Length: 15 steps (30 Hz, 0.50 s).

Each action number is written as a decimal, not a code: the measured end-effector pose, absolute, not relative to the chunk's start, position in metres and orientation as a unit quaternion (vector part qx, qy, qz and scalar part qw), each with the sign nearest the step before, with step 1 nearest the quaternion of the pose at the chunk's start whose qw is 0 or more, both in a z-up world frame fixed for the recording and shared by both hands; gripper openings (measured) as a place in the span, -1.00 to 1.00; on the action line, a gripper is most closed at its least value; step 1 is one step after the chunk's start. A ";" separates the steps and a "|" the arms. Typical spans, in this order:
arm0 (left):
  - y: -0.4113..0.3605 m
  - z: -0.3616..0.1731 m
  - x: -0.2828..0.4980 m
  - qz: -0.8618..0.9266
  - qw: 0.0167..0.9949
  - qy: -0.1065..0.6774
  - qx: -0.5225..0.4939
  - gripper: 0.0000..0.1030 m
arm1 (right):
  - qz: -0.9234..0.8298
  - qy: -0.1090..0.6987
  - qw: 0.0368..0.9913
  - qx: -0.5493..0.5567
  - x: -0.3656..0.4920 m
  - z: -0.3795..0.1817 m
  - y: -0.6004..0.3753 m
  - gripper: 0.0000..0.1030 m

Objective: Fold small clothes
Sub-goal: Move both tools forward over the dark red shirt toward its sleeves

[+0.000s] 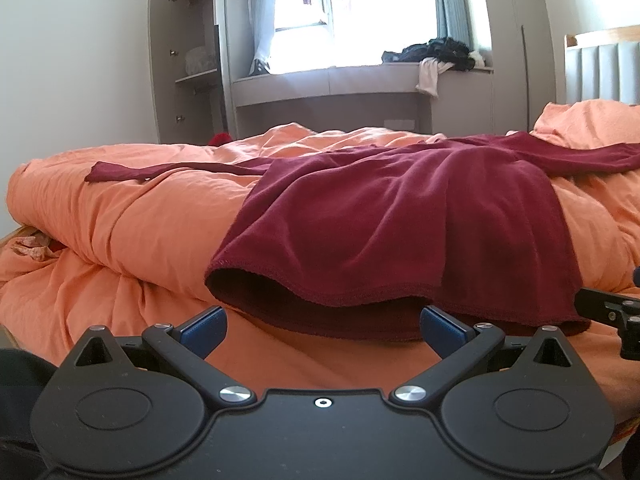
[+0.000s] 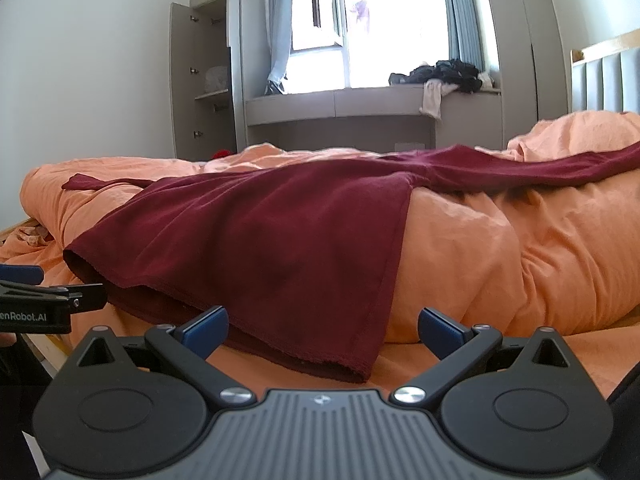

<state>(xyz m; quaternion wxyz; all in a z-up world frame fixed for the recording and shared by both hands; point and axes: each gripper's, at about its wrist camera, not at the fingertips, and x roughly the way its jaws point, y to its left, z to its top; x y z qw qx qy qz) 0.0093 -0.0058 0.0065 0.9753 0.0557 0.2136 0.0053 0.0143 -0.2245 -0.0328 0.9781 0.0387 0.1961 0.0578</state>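
Observation:
A dark red long-sleeved top lies spread on an orange duvet, hem toward me, sleeves stretched out left and right. My left gripper is open and empty, just in front of the hem's left half. In the right wrist view the same top drapes over the duvet. My right gripper is open and empty, its jaws on either side of the hem's right corner. The right gripper's edge shows at the right of the left view; the left gripper's tip shows at the left of the right view.
Beyond the bed stand an open wardrobe and a window seat with a pile of dark clothes. A padded headboard stands at the far right. Patterned fabric peeks out at the bed's left edge.

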 end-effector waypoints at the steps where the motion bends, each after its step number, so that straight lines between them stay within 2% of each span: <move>1: -0.005 0.009 0.011 0.007 0.976 0.211 0.054 0.99 | 0.053 0.205 0.977 0.038 0.016 -0.031 -0.225 1.00; 5: -0.006 0.024 0.021 0.007 0.978 0.203 0.041 0.99 | 0.016 0.218 0.975 0.025 0.023 -0.022 -0.224 1.00; 15: -0.019 0.054 0.058 -0.009 0.979 0.199 0.041 0.99 | -0.011 0.193 0.981 0.021 0.031 0.006 -0.239 1.00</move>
